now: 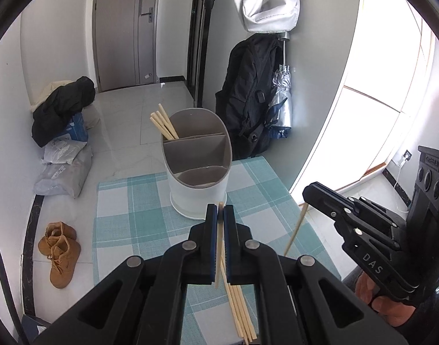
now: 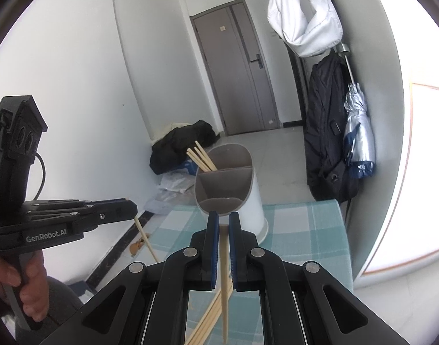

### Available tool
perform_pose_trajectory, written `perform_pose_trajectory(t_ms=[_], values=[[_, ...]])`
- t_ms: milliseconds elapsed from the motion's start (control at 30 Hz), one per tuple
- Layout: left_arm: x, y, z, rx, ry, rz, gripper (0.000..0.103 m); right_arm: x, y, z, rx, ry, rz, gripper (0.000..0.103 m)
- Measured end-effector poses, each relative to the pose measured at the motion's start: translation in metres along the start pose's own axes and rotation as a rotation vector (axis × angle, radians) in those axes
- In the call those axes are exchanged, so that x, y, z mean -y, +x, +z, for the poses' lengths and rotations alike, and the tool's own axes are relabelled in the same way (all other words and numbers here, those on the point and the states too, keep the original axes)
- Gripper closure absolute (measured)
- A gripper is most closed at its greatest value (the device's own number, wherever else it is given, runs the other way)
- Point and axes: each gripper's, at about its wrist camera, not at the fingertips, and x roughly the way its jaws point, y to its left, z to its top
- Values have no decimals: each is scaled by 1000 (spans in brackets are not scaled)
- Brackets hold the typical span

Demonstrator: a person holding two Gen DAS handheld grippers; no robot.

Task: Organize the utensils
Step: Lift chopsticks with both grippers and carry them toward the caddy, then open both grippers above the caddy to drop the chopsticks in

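Note:
A white utensil holder (image 1: 196, 169) with grey dividers stands on the teal checked mat (image 1: 127, 215); it also shows in the right wrist view (image 2: 233, 192). Several wooden chopsticks (image 1: 163, 122) lean in its far compartment. My left gripper (image 1: 220, 215) is shut on one chopstick (image 1: 218, 261), held above the mat just in front of the holder. My right gripper (image 2: 223, 224) is shut on another chopstick (image 2: 225, 287), also near the holder's front. Several loose chopsticks (image 1: 241, 313) lie on the mat below the grippers.
The mat's table edge drops to a tiled floor. A black backpack (image 1: 248, 97) and a silver umbrella (image 1: 281, 100) hang at the right wall. Brown boots (image 1: 59, 250), bags and a dark jacket (image 1: 61, 106) sit on the floor at left.

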Motion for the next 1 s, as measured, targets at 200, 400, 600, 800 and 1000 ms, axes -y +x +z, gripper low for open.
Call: perform_pose_trajectory(t_ms=[200, 400, 600, 800, 1000], values=[[-2, -4, 11, -6, -31, -35, 103, -1, 0, 4, 0, -1, 6, 97], [-3, -8, 32, -4, -52, -63, 103, -2, 1, 19, 5, -9, 20, 97], [-13, -16, 68, 38, -102, -82, 103, -2, 3, 60, 32, -21, 37, 97], [-24, -19, 109, 80, -132, -89, 103, -7, 13, 113, 62, -67, 58, 97], [-39, -16, 151, 125, -164, -105, 103, -16, 31, 166, 93, -144, 74, 97]])
